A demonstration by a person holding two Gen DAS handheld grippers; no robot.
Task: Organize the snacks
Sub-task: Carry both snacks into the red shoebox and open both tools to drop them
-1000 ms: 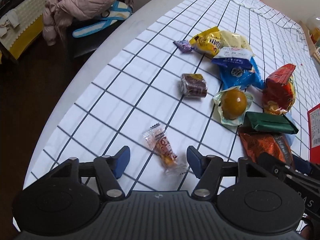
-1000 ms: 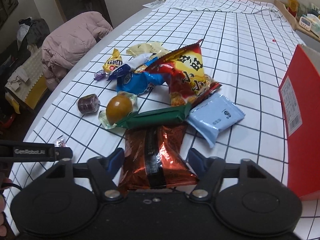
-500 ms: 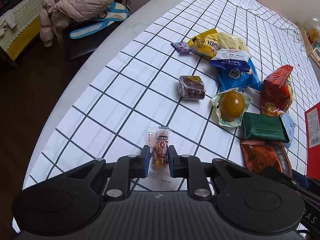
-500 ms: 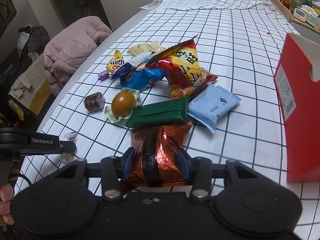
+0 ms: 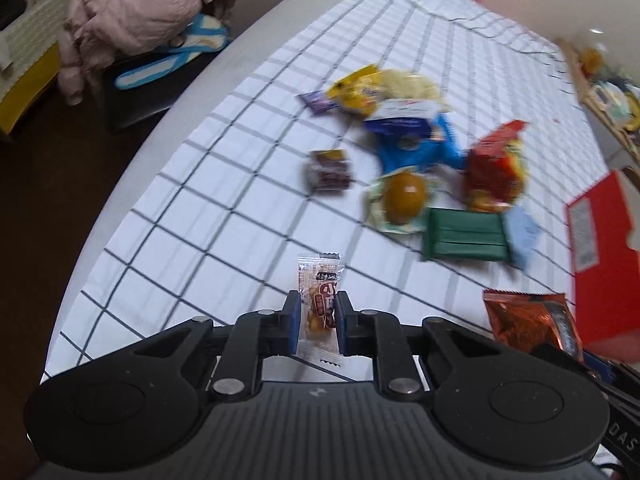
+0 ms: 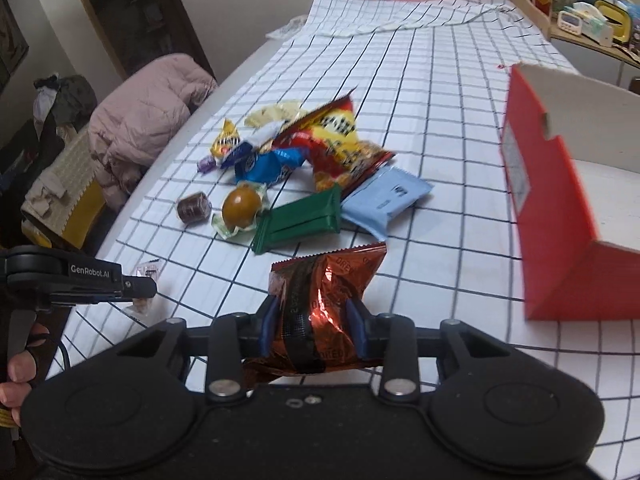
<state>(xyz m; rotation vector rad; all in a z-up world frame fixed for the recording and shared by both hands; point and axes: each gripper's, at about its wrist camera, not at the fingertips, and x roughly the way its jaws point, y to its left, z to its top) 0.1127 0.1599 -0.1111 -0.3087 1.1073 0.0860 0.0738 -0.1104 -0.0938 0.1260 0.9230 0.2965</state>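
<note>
My left gripper [image 5: 317, 316] is shut on a small clear candy packet [image 5: 321, 300] and holds it above the checked tablecloth [image 5: 224, 208]. My right gripper [image 6: 313, 320] is shut on a copper-orange foil snack bag [image 6: 326, 292], lifted off the cloth; the bag also shows in the left wrist view [image 5: 532, 322]. A pile of snacks lies further out: a green pack [image 6: 298, 222], a light blue pack [image 6: 386, 200], a red and yellow chip bag [image 6: 334, 140], a brown egg in wrap [image 6: 239, 206]. A red open box [image 6: 560, 216] stands to the right.
A brown wrapped sweet [image 6: 193, 208], a blue bag [image 6: 264, 164] and a yellow packet [image 6: 225, 142] lie at the pile's left. The table edge runs along the left, with a pink jacket [image 6: 144, 116] on a chair beyond it. A shelf with clutter [image 6: 588, 24] is at far right.
Both grippers closed on their items about half a second ago and have since lifted them off the cloth. The right gripper has moved toward the red box.
</note>
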